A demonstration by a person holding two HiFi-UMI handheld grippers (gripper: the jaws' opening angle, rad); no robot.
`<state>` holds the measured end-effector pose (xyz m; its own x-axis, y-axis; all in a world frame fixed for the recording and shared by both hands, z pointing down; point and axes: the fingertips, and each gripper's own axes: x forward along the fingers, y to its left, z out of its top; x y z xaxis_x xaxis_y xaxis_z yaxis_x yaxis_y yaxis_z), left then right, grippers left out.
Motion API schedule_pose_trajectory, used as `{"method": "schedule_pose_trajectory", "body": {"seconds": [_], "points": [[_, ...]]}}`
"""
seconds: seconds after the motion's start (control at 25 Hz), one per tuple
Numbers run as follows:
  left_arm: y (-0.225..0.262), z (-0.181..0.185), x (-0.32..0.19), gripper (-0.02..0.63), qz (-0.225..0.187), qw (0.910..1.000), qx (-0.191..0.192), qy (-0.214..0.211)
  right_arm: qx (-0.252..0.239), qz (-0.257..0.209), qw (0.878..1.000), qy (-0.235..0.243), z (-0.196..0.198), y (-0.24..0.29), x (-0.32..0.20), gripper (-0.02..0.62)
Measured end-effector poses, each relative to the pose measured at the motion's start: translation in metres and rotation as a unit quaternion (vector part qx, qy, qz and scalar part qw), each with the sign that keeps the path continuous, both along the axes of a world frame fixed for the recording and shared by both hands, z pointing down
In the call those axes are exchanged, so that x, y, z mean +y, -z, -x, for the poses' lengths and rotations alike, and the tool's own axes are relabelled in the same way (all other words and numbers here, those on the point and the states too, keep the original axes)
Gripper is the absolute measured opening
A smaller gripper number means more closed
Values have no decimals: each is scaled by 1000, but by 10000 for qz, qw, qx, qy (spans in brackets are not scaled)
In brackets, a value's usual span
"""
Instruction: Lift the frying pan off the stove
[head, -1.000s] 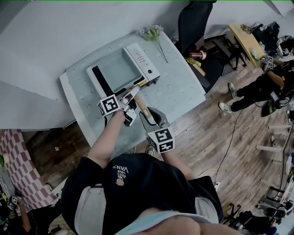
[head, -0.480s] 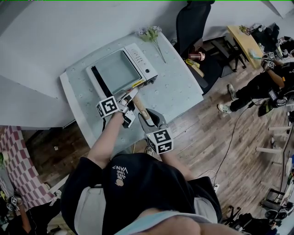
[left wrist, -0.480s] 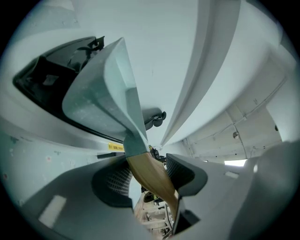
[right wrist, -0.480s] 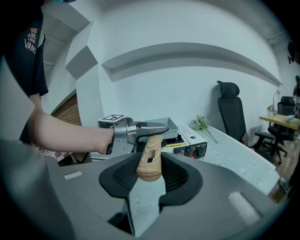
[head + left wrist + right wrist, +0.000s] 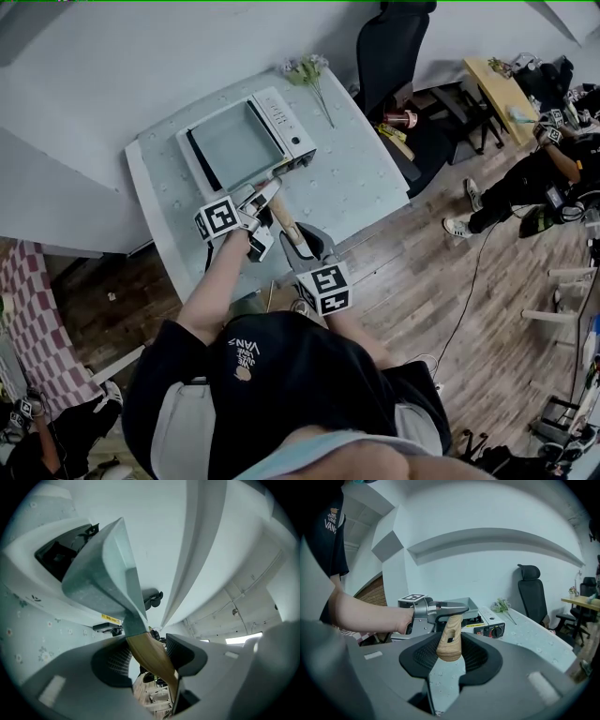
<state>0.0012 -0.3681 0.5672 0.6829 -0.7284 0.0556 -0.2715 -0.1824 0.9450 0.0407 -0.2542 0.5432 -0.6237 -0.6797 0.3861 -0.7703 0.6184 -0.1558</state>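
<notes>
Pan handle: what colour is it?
The handle is light brown, like wood. The right gripper view shows it best.

Flowers (image 5: 308, 67) on table (image 5: 366, 178), black chair (image 5: 390, 49)

Table (image 5: 370, 183): pale, flower-patterned top;
On it: stove (image 5: 278, 117) near the middle; flowers (image 5: 314, 75) lying beside it
</notes>
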Motion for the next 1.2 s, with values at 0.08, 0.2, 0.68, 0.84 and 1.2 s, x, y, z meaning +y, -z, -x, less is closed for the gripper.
{"method": "schedule_pose_trajectory", "body": {"seconds": [0.08,0.2,0.68,0.84,1.2], "points": [[3,-4,5,207,-30,10000,-27,35,-13,-31,10000,46,-4,3,5,132],[7,-8,13,207,-68,9999,-40,106,-7,-68,9999,121,-11,4,13,132],[14,-37,63,206,-150,9988,-86,451,-111,-202,9985,487,-48,8,59,132],[17,-42,83,206,-173,9981,-140,569,-150,-234,9976,632,-56,12,78,132],[21,-33,119,206,-161,9967,-162,785,-132,-272,9957,872,-53,17,112,132]]}}
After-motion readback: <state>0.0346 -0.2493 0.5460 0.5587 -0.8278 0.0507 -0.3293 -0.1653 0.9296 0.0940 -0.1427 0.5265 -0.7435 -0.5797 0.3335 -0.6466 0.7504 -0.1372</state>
